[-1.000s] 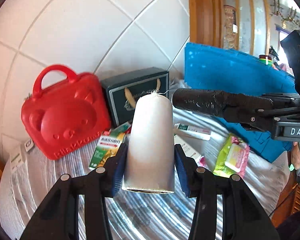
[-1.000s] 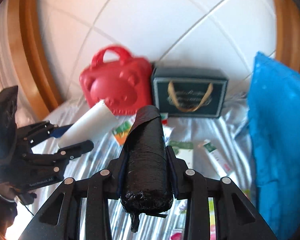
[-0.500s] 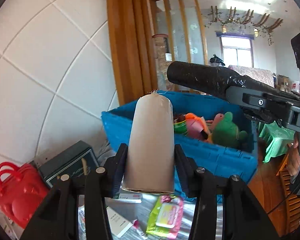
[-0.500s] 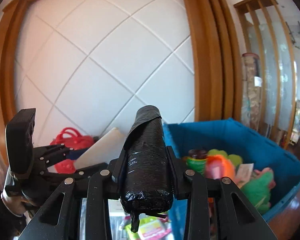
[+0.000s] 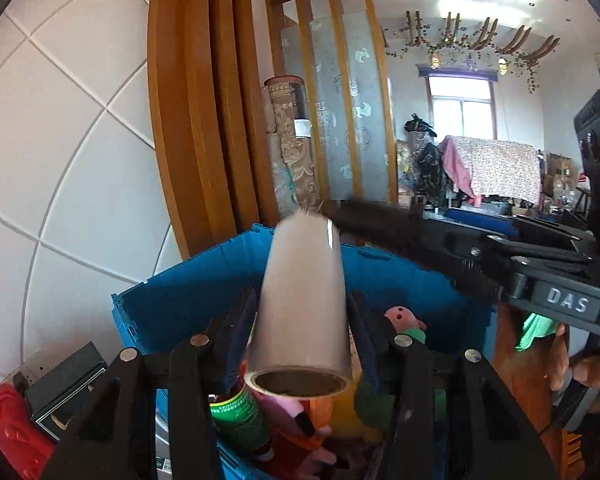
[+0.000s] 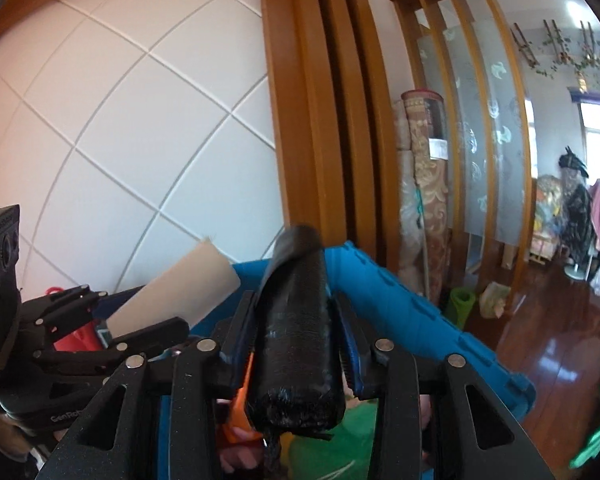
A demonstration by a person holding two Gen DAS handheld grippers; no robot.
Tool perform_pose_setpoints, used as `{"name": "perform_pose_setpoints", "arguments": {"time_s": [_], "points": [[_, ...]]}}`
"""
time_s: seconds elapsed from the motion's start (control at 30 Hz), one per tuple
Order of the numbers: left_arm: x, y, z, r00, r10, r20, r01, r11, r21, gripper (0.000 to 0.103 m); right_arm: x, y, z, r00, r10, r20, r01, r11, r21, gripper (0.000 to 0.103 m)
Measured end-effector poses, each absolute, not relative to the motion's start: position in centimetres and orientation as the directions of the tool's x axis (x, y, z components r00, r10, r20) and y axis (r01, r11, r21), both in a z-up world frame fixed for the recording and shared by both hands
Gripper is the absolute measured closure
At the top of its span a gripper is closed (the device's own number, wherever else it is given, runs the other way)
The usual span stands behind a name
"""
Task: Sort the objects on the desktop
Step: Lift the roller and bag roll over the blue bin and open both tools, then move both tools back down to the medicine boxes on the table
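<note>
My left gripper (image 5: pixel 301 300) hangs over the blue crate (image 5: pixel 172 312) with a white roll (image 5: pixel 301 308) standing between its fingers. Its jaws are opening; thin gaps show on both sides of the roll, which is blurred. The right gripper (image 6: pixel 294 304) is also above the crate (image 6: pixel 399 312), around a black wrapped roll (image 6: pixel 296 328). Those jaws are opening too, with a slit of orange showing beside the roll. The two grippers are side by side: the black roll (image 5: pixel 383 224) shows at the right, and the white roll (image 6: pixel 180 284) at the left.
The crate holds a green-labelled bottle (image 5: pixel 240 416), a pink pig plush (image 5: pixel 403 316) and other soft toys. A dark gift box (image 5: pixel 68 384) and a red bear case (image 5: pixel 4 432) lie at the lower left. A wooden frame (image 5: pixel 188 120) rises behind; wooden floor (image 6: pixel 559 320) lies to the right.
Both grippers rose from the striped tabletop and swung right, over the blue crate. Their jaws have loosened on the white and black rolls, and the white roll now looks blurred.
</note>
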State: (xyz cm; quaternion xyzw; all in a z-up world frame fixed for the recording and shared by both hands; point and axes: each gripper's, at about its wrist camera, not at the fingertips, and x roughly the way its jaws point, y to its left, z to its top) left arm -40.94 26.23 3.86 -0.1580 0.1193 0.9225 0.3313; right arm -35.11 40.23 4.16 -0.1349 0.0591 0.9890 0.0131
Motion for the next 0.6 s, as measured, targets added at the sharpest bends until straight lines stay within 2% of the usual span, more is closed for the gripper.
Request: {"name": "perform_pose_setpoints", "arguments": {"time_s": [0.03,0.07,0.1,0.17,0.3,0.37,0.6], "points": [[-41.3,26.9,4.2,-0.754,0.542,-0.371,-0.619,-0.775,0.127,0.051,-34.7,41.3,4.3,-0.965,0.000,-0.261,-0.036,-0.990,0.133,0.044],[-41.5,27.3,4.5,-0.772,0.522,-0.363,-0.597,-0.790,0.135,0.044,-34.5,42.0,4.4,-0.968,0.005,-0.252,-0.041,-0.990,0.138,0.037],[-41.5,27.4,4.8,-0.790,0.504,-0.349,-0.575,-0.807,0.137,0.034,-34.2,42.4,4.4,-0.971,0.016,-0.237,-0.049,-0.990,0.135,0.036],[-41.2,27.1,5.2,-0.815,0.481,-0.322,-0.540,-0.832,0.125,0.022,-33.4,43.2,4.4,-0.976,0.012,-0.216,-0.043,-0.989,0.142,0.034],[-40.5,26.6,5.6,-0.836,0.455,-0.305,-0.508,-0.852,0.122,0.022,-32.6,44.7,4.2,-0.981,-0.022,-0.193,-0.012,-0.984,0.176,0.028],[-39.9,26.0,5.6,-0.852,0.430,-0.298,-0.483,-0.866,0.132,0.022,-32.4,45.0,4.1,-0.982,-0.049,-0.184,0.014,-0.982,0.190,0.022],[-38.9,22.4,4.5,-0.885,0.351,-0.306,-0.396,-0.913,0.098,0.022,-32.9,44.2,3.5,-0.973,-0.144,-0.179,0.104,-0.971,0.214,0.019]]}}
